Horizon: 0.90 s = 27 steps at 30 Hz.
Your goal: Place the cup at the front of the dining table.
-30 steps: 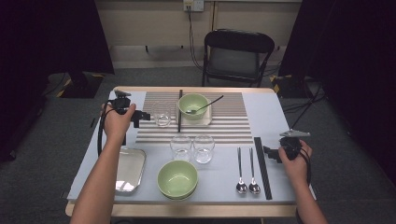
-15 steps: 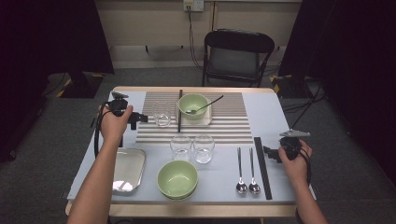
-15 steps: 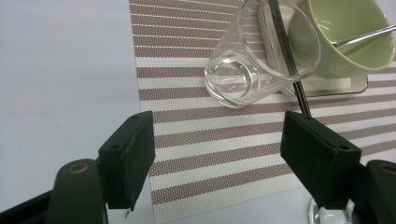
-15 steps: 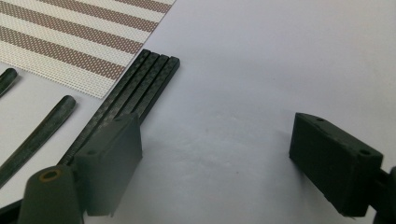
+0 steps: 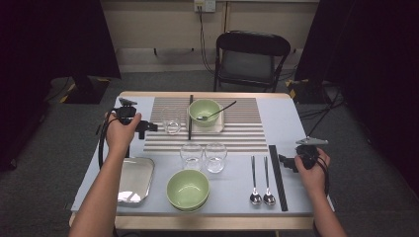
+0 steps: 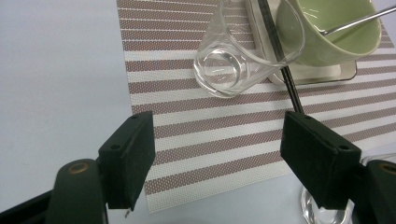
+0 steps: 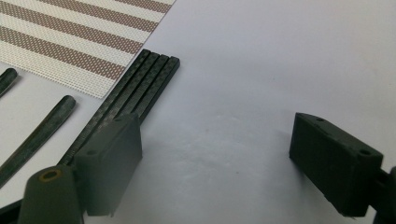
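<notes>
Clear glass [image 5: 171,120] stands upright on the striped placemat [image 5: 247,129], far-left part, just left of a black chopstick [image 5: 189,117] and the green bowl [image 5: 205,112] on its small white tray [image 5: 217,126]. A dark spoon [image 5: 217,111] leans in that bowl.

Left gripper [image 5: 148,127] sits at the mat's left edge, near the glass and apart from it; in the left gripper view its jaws stand wide apart with nothing between them, the glass [image 6: 238,56] ahead.

Two more glasses [image 5: 203,156] sit at the mat's near edge. Green bowl [image 5: 188,189] and metal tray [image 5: 133,179] sit near the front edge.

Right gripper [image 5: 285,162] hovers low at the table's right, jaws wide and empty, just beside the black chopsticks [image 7: 126,100]; two spoons [image 5: 261,182] lie left of these.
</notes>
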### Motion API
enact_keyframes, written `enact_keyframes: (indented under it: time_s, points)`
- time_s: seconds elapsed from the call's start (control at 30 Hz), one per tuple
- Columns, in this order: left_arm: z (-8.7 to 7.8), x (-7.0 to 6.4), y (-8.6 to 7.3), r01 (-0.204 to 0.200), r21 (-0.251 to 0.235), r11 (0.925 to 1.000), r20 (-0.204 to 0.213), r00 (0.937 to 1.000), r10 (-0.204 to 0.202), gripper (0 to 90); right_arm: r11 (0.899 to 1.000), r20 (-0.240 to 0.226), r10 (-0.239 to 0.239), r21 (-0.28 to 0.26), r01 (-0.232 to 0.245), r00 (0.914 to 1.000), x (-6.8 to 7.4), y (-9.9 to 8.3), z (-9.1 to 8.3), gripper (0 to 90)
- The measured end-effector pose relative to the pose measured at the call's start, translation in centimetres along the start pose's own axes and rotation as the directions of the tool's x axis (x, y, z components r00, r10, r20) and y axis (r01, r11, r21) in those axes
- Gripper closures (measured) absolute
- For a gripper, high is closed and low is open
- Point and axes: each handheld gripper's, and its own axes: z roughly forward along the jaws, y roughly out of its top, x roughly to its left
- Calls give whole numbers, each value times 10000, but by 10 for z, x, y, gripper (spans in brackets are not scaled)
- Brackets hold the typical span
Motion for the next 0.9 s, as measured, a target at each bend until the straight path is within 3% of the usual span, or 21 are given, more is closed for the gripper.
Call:
enact_keyframes:
  time_s: [0.3, 0.37, 0.77, 0.9]
  points:
    - [-4, -3, -4, -105, -24, 9999, 236, 9997, 106, 265, 10000, 12, 27, 5, -27, 10000, 0, 0, 0, 163]
    - [-3, -2, -6, -38, -105, 9999, 454, 9990, 42, 264, 10000, 12, 25, 5, -25, 10000, 0, 0, 0, 163]
    - [-11, 4, -13, -124, -183, 9998, 294, 9995, 130, 268, 10000, 13, 26, 8, -26, 10000, 0, 0, 0, 163]
    - [-14, 4, -17, -121, -129, 9998, 446, 9989, 127, 270, 10000, 16, 23, 5, -23, 10000, 0, 0, 0, 163]
